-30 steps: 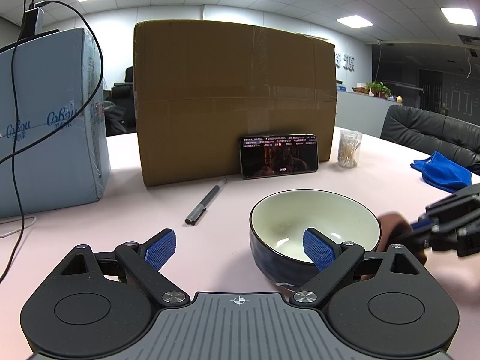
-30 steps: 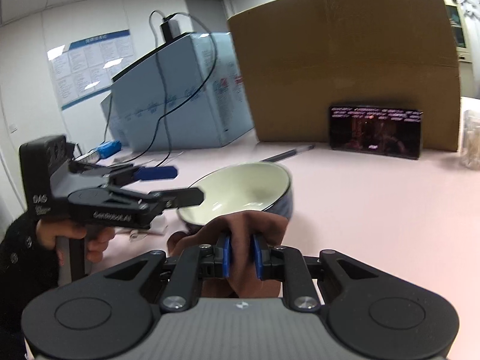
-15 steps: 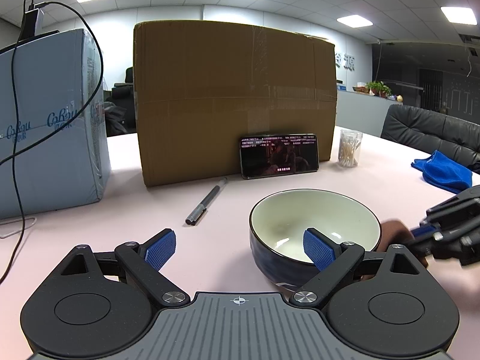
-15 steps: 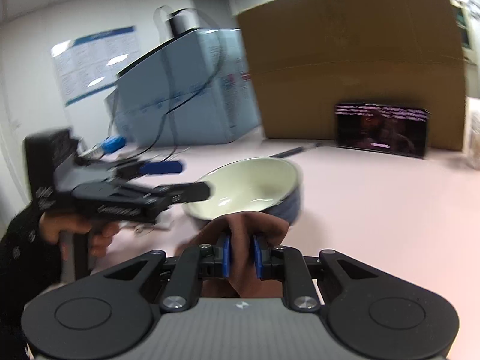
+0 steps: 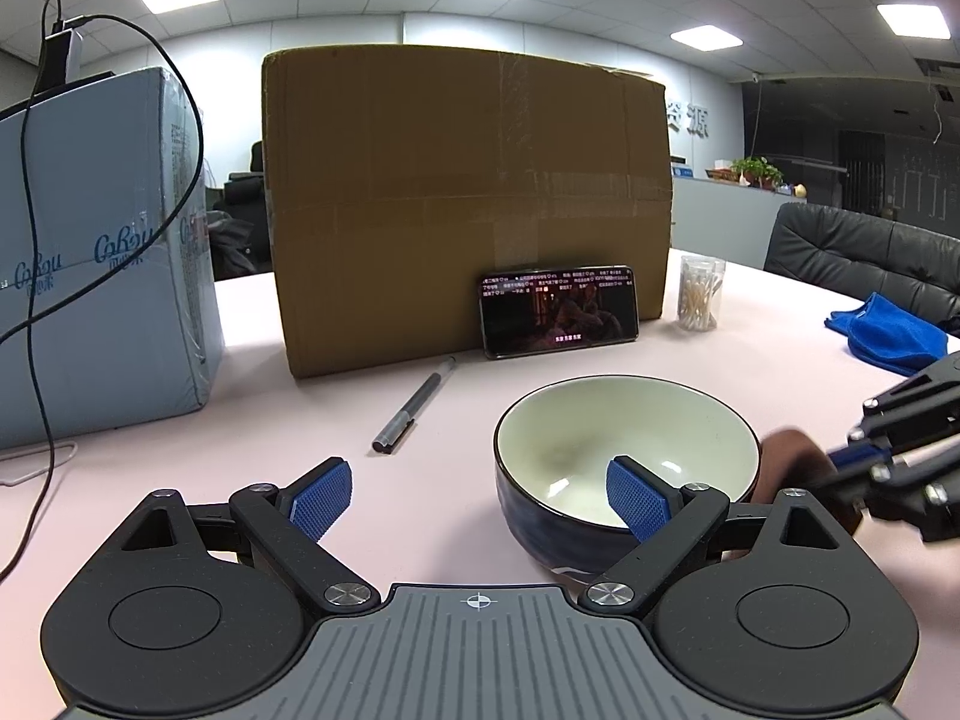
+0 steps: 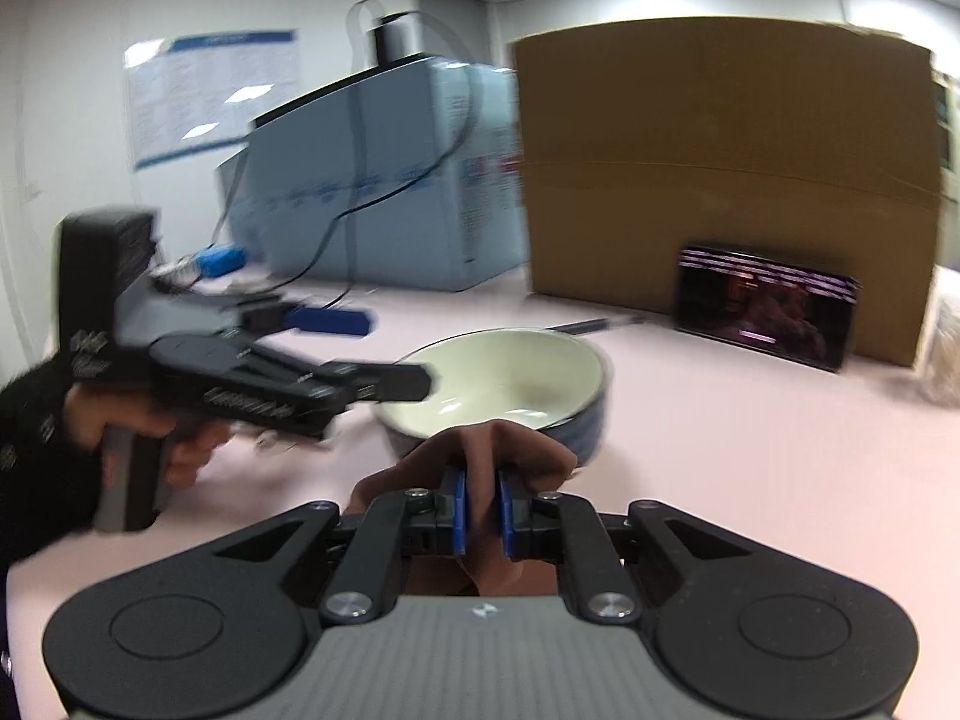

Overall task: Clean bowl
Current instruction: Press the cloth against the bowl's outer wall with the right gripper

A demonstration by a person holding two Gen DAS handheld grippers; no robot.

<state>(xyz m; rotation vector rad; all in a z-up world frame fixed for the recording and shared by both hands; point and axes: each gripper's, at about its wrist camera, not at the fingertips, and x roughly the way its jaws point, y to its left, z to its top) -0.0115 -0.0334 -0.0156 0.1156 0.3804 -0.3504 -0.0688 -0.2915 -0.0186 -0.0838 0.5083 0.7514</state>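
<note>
I am holding my left gripper [image 5: 477, 495] with its jaws spread wide and gripping nothing; its right pad is hanging over the near rim of the bowl [image 5: 627, 468], without clear contact. The bowl is sitting upright on the pink table [image 5: 240, 480], just in front of me. My right gripper [image 6: 480, 510] is clamping a bunched brown cloth [image 6: 492, 450] between fully closed pads, just beside the bowl's outer wall. I am judging the bowl to be glazed ceramic: rigid, fairly heavy, slick and breakable. I am treating the rim wall as the hold point, one pad inside, one outside. The cloth is soft and compliant, so it is conforming to the curve.
</note>
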